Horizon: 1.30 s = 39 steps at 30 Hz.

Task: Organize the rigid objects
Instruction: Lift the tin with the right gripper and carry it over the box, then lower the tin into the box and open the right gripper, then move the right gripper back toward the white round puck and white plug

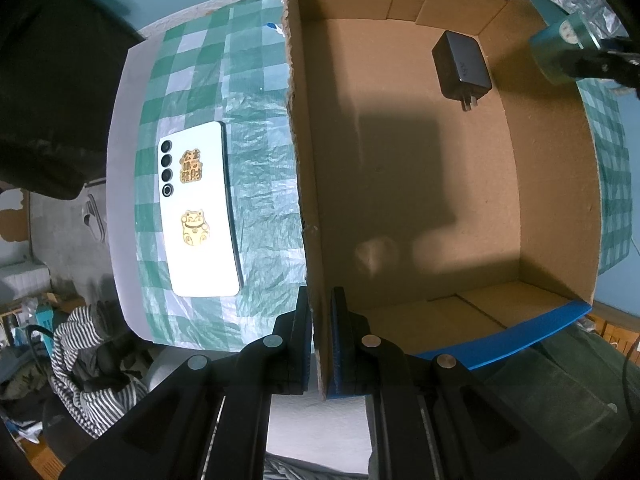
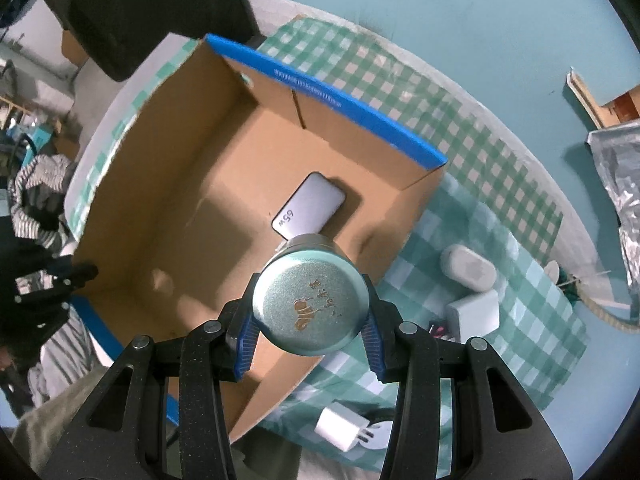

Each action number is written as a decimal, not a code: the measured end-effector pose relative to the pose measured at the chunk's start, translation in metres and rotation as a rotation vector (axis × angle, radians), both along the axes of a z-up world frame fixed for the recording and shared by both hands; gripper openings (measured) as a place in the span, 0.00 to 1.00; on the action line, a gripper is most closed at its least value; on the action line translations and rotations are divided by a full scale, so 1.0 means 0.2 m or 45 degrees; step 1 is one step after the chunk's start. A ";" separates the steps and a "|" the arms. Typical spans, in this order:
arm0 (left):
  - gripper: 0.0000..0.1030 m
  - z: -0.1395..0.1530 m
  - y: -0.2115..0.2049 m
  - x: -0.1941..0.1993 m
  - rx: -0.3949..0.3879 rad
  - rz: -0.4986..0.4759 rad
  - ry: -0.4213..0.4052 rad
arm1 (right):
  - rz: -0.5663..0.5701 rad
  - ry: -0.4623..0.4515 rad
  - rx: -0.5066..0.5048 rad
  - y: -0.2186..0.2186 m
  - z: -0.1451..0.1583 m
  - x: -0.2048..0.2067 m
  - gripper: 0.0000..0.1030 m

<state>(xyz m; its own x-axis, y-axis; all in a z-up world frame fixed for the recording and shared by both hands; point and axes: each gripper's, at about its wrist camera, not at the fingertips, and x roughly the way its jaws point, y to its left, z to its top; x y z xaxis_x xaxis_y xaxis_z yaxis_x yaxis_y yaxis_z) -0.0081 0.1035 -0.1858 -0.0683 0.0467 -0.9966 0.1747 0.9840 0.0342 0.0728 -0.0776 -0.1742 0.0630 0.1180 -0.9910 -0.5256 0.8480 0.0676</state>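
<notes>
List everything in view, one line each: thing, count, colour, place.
cardboard box: 1, brown with blue rim, on the tablecloth
65W charger: 1, dark, inside the box
round tin: 1, teal, above the box
phone: 1, white, left of the box
white charger: 1, right of the box
tablecloth: 1, green-white check
left gripper: clamped on the box wall
right gripper: clamped on the tin

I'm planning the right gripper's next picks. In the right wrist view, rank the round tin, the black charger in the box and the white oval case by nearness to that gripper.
1. Round tin: held in the right gripper.
2. Black charger: on the cardboard box floor, just beyond the tin.
3. White oval case: outside the box, on the cloth to the right.
</notes>
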 end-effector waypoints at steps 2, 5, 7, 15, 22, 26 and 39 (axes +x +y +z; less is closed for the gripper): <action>0.08 0.00 0.00 0.00 0.000 -0.002 0.002 | -0.002 0.012 -0.005 0.01 -0.03 0.00 0.43; 0.08 0.00 0.00 0.00 -0.001 -0.003 0.003 | -0.009 0.019 0.002 0.02 -0.06 0.00 0.43; 0.08 0.00 0.00 0.00 0.000 -0.004 0.003 | -0.005 0.027 0.002 0.03 -0.07 0.00 0.43; 0.08 0.00 0.00 0.00 0.005 -0.012 0.000 | 0.018 0.062 -0.033 0.05 -0.18 -0.02 0.43; 0.08 0.00 0.01 0.00 0.004 -0.001 0.003 | 0.016 0.054 -0.052 0.07 -0.19 -0.04 0.45; 0.08 -0.01 0.02 0.00 0.008 -0.001 0.010 | 0.013 0.045 -0.043 0.07 -0.18 -0.04 0.49; 0.08 -0.01 0.02 0.00 0.010 -0.003 0.015 | -0.034 -0.040 0.027 -0.03 0.00 -0.06 0.63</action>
<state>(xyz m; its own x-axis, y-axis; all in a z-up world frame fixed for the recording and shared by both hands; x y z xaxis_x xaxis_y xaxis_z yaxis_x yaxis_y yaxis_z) -0.0079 0.1078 -0.1886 -0.0802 0.0545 -0.9953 0.1771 0.9834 0.0396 0.0603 -0.0827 -0.1733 0.0977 0.1370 -0.9857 -0.5050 0.8603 0.0695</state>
